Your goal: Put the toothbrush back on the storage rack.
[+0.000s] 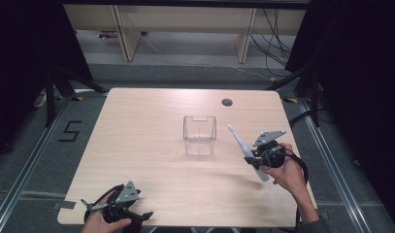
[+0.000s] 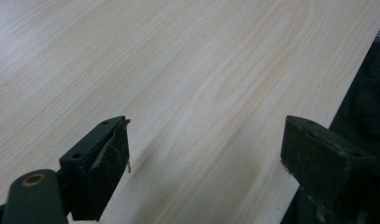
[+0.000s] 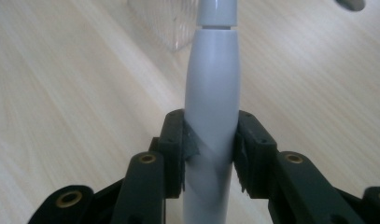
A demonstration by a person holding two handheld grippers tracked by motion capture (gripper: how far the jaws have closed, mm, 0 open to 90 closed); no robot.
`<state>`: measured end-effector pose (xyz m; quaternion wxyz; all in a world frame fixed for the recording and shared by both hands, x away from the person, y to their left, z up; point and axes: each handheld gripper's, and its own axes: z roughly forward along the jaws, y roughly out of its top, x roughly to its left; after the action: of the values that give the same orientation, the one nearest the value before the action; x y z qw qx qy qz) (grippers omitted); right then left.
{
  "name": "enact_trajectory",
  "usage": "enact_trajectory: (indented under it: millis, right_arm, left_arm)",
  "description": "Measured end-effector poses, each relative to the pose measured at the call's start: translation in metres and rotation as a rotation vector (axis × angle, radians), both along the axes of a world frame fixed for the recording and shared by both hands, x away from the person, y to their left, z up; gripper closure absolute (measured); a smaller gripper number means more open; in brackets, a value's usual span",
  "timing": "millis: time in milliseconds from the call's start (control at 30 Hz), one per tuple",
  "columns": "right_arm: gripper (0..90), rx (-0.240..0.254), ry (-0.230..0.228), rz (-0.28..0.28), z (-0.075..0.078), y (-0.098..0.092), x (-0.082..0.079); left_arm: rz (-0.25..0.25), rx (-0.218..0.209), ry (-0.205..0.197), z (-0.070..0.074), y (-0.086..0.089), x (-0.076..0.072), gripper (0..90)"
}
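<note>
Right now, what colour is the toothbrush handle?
Pale grey toothbrush handle, clearest in the right gripper view.

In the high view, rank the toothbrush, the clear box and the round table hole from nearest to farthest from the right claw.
1. Toothbrush, gripped in the right claw itself.
2. Clear box, mid-table, to the claw's left.
3. Table hole, near the far edge.

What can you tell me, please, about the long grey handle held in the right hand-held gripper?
The grey handle looks like smooth matt plastic, round and thickest at its middle, with a seam to a narrower neck. From above it is a pale, slim stick tilted up and left towards the clear container, off the table. The right hand-held gripper is shut on its body, a black pad on each side. Its tip is too small to identify.
</note>
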<state>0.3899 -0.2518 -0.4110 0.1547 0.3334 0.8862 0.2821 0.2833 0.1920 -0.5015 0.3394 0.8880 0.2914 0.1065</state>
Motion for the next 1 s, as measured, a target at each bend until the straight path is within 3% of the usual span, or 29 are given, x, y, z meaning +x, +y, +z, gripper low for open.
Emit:
enact_trajectory:
  millis: [33, 100, 133, 200, 233, 333, 533, 633, 733, 767, 933, 1000]
  right_arm:
    - [66.7, 0.015, -0.027, 0.018, 0.0, -0.002, 0.002]
    - [66.7, 0.024, -0.032, 0.023, 0.002, -0.006, 0.005]
    - [66.7, 0.04, -0.054, 0.006, 0.001, -0.006, 0.005]
    - [66.7, 0.039, -0.032, 0.004, 0.003, -0.008, 0.005]
    - [66.7, 0.053, -0.054, 0.007, 0.002, -0.009, 0.006]
    - [66.7, 0.112, -0.059, -0.018, 0.005, -0.012, 0.008]
    - [66.7, 0.159, -0.099, -0.024, 0.008, -0.013, 0.011]
    - [66.7, 0.176, -0.137, 0.001, 0.01, -0.013, 0.014]
    - [66.7, 0.192, -0.143, -0.007, 0.013, -0.011, 0.016]
    - [66.7, 0.222, -0.163, -0.009, 0.016, -0.01, 0.018]
    - [66.7, 0.263, -0.174, -0.017, 0.022, -0.007, 0.02]
    - [66.7, 0.262, -0.198, -0.009, 0.025, -0.006, 0.023]
  left_arm:
    - [0.0, 0.0, 0.002, 0.0, 0.0, 0.0, 14.8]
    - [-0.002, 0.003, -0.001, 0.0, 0.001, 0.0, 14.8]
    - [0.003, 0.0, 0.002, 0.0, 0.001, 0.0, 14.8]
    - [0.009, -0.005, 0.005, 0.0, 0.001, 0.0, 14.8]
    - [0.008, -0.003, 0.005, 0.0, 0.0, 0.0, 14.8]
    - [-0.01, -0.003, 0.006, 0.0, 0.0, 0.0, 14.8]
    - [-0.009, 0.004, 0.01, 0.0, 0.0, 0.001, 14.8]
    - [-0.006, 0.008, 0.011, 0.0, 0.001, 0.001, 14.8]
    - [-0.001, 0.002, 0.005, -0.001, 0.001, 0.001, 14.8]
    - [-0.001, 0.0, 0.002, 0.0, 0.001, 0.0, 14.8]
    - [0.001, 0.005, 0.008, 0.0, 0.001, 0.001, 14.8]
    - [0.0, 0.007, 0.008, 0.0, 0.001, 0.001, 14.8]
